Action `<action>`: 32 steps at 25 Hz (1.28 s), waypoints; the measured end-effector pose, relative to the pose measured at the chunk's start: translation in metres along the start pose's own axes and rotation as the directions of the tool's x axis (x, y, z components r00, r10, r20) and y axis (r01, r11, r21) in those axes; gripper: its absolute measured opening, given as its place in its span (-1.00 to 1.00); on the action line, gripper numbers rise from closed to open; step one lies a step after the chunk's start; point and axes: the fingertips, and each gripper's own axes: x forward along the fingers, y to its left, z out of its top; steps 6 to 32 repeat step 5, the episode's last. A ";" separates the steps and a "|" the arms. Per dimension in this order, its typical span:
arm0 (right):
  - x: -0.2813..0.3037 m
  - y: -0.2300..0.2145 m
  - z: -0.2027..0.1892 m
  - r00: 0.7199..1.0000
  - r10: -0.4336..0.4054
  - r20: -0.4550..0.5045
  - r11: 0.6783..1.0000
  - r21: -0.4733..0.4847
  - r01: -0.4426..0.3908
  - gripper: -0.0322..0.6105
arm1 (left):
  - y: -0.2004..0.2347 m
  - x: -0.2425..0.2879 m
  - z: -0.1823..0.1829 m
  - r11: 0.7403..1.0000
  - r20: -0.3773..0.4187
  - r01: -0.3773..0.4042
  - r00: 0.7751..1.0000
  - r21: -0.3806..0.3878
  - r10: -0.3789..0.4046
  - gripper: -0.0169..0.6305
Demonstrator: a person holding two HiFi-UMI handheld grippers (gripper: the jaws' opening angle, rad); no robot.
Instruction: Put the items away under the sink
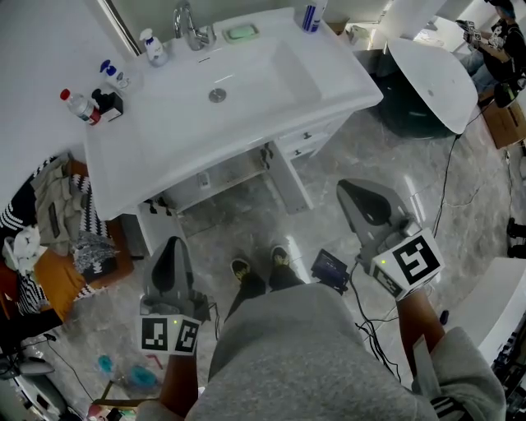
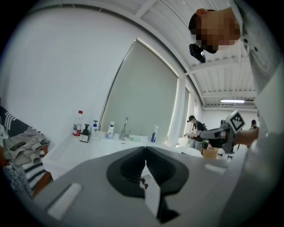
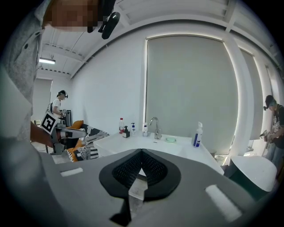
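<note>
The white sink vanity [image 1: 164, 140] stands ahead of me. On its top I see a red-capped bottle [image 1: 80, 105], a black pump bottle [image 1: 108, 102], two white pump bottles [image 1: 153, 48], a green soap dish [image 1: 242, 33] and a blue spray bottle [image 1: 311, 15]. Under the basin is an open shelf [image 1: 218, 177] beside two drawers [image 1: 304, 144]. My left gripper [image 1: 171, 245] is held low in front of the vanity's left end, shut and holding nothing. My right gripper [image 1: 352, 189] is off the vanity's right corner, also shut and holding nothing. Both gripper views show the same countertop bottles [image 2: 78, 123] [image 3: 121, 125] far beyond the tips.
A pile of striped clothes [image 1: 57, 218] lies on an orange seat at the left. A white tub [image 1: 431, 78] stands at the right. A black device [image 1: 330, 267] and cables [image 1: 448, 181] lie on the marble floor. My feet [image 1: 259, 270] are before the cabinet. Other people [image 3: 58, 106] stand behind.
</note>
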 end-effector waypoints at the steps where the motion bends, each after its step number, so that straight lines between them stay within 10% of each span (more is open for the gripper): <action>1: 0.000 0.001 0.000 1.000 0.001 0.000 1.000 -0.001 -0.001 -0.90 | 0.000 0.000 0.000 1.000 0.001 0.001 1.000 0.000 -0.001 -0.91; 32: -0.002 0.003 0.002 1.000 0.006 -0.001 1.000 -0.013 -0.006 -0.90 | -0.002 -0.001 0.003 1.000 0.002 0.003 1.000 0.005 -0.003 -0.91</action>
